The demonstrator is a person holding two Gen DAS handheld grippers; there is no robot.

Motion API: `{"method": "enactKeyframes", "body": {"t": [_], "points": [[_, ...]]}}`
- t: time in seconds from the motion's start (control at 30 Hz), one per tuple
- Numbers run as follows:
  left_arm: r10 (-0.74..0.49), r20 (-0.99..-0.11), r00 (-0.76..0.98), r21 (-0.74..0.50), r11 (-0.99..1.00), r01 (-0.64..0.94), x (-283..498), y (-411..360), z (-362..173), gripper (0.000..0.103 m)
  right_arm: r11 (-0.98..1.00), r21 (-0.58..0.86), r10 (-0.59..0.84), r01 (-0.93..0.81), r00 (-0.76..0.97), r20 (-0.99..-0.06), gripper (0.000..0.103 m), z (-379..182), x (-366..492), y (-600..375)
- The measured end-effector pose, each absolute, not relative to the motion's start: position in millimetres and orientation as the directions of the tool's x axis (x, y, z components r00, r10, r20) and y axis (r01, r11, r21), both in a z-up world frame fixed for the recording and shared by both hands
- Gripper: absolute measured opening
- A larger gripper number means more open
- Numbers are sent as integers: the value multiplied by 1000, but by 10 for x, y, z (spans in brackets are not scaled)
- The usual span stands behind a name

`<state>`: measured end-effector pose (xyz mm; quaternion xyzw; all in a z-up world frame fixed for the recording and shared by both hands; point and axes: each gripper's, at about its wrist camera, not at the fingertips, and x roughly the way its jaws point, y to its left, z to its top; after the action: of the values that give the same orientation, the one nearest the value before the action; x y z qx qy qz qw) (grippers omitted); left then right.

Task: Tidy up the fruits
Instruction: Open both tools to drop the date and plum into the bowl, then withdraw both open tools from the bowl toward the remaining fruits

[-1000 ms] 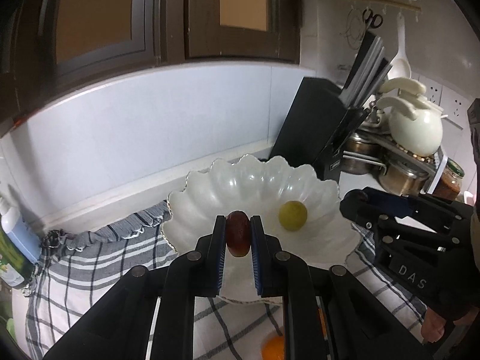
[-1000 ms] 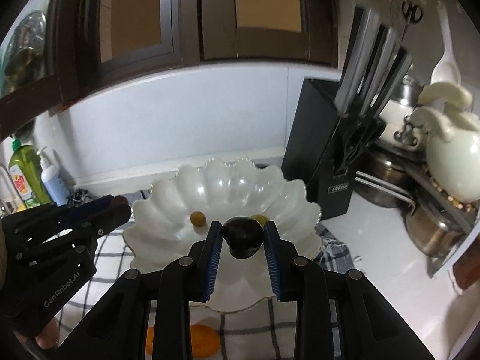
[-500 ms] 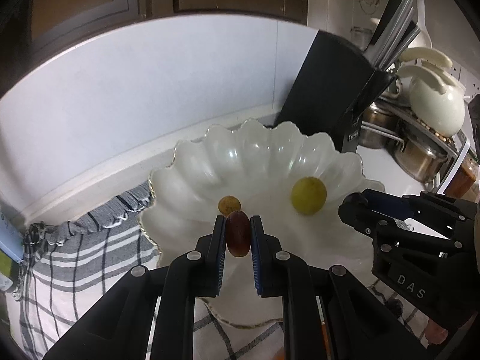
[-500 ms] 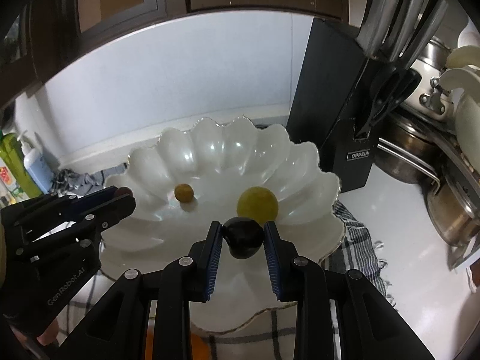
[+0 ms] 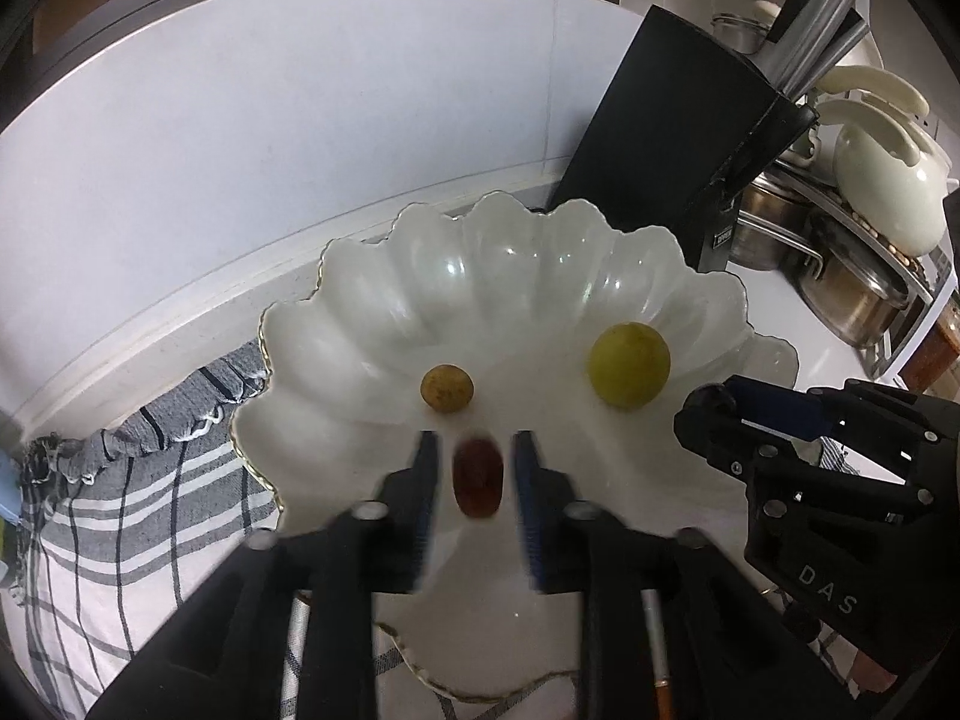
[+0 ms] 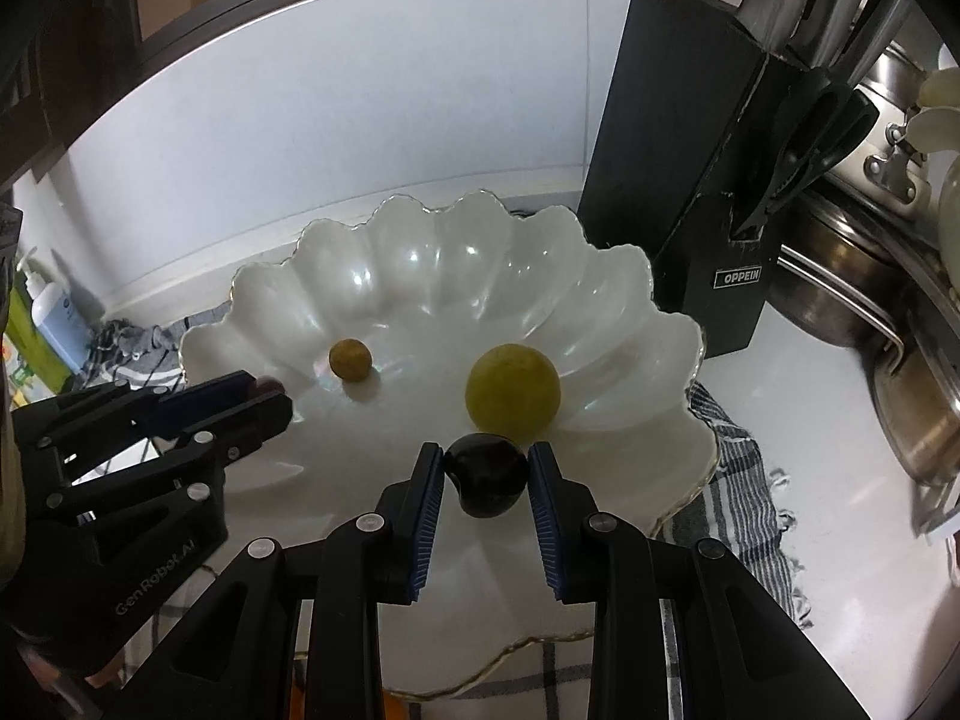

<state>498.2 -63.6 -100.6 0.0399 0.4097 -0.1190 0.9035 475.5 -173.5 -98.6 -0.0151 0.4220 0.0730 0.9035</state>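
A white scalloped bowl (image 5: 372, 312) (image 6: 600, 312) stands on a striped cloth. In it lie a green round fruit (image 5: 629, 365) (image 6: 513, 390) and a small brown fruit (image 5: 447, 387) (image 6: 351, 359). My left gripper (image 5: 473, 468) is over the bowl with its jaws parted; a red grape (image 5: 477, 476) sits between them with gaps on both sides. My right gripper (image 6: 486, 477) is shut on a dark plum (image 6: 487, 475) over the bowl's front, beside the green fruit. Each gripper shows in the other's view, the right one (image 5: 708, 414) and the left one (image 6: 264, 399).
A black knife block (image 5: 672, 138) (image 6: 690, 180) stands right behind the bowl. Steel pots (image 5: 852, 294) (image 6: 840, 276) and a cream teapot (image 5: 888, 180) are at the right. The striped cloth (image 5: 138, 480) (image 6: 744, 480) lies under the bowl. Soap bottles (image 6: 42, 324) stand at the left.
Both grippers have moved forward and down over the bowl. My left gripper's jaws have opened off the red grape. My right gripper still holds the dark plum.
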Motion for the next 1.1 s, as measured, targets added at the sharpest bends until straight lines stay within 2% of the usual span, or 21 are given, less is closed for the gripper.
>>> {"method": "enactKeyframes", "body": {"t": [0.1,0.2,0.27,0.5,0.6,0.9,1.1], "points": [[-179,-748,639,-22,969,245,4973,-633,-1002,37,990,28,112,-139,639,-761,41,-982,4750,-1742],[-177,-747,640,-27,971,237,4958,-610,-992,47,991,19,102,-133,645,-758,41,-962,4734,-1751],[-177,-746,642,-26,971,237,4939,-603,-978,49,992,15,95,-128,651,-753,41,-938,4708,-1757],[-158,-721,675,-2,974,226,4788,-570,-832,68,993,-4,79,-118,688,-721,41,-781,4550,-1769],[-150,-705,693,-1,978,211,4707,-537,-740,73,993,-9,76,-116,706,-704,41,-684,4460,-1771],[-129,-642,755,29,981,192,4359,-486,-408,83,992,-26,74,-120,756,-650,41,-389,4154,-1740],[-133,-606,784,31,981,190,4129,-468,-211,83,992,-20,83,-121,780,-620,41,-229,3957,-1761]]}}
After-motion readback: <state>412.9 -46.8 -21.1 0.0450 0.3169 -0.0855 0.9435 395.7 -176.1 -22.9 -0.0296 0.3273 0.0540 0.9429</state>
